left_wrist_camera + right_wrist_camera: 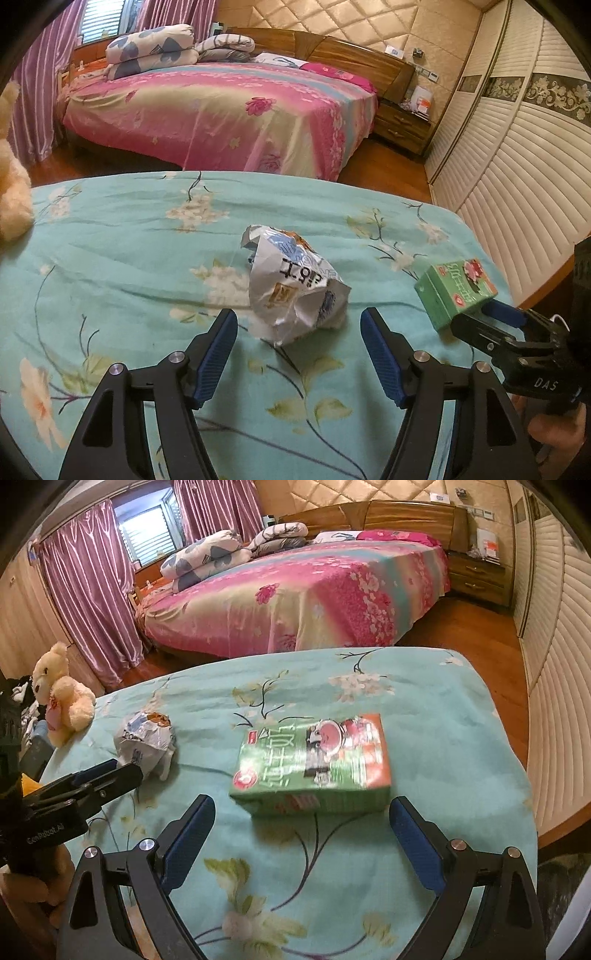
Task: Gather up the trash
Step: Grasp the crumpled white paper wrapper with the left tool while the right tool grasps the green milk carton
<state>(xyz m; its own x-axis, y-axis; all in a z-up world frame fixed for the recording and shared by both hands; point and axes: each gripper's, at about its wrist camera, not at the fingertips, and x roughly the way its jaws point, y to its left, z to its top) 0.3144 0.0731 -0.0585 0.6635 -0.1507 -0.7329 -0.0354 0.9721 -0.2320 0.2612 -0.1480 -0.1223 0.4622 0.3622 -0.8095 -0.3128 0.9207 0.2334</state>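
A crumpled silvery wrapper (295,291) lies on the turquoise flowered cover (110,258), just ahead of my left gripper (299,325), whose blue-padded jaws stand open on either side of its near end without touching it. A green carton (314,764) with red print lies flat on the same cover (443,738). My right gripper (303,812) is open, its jaws wider than the carton and just short of its near edge. The carton (456,295) shows at the right of the left wrist view with the right gripper behind it. The wrapper (147,738) sits left in the right wrist view.
A cream teddy bear (62,698) sits at the cover's left edge. Beyond lie a wooden floor (461,627), a pink flowered bed (221,110) with folded quilts, and louvred wardrobe doors (517,166) to the right. A hand (554,435) holds the right gripper's handle.
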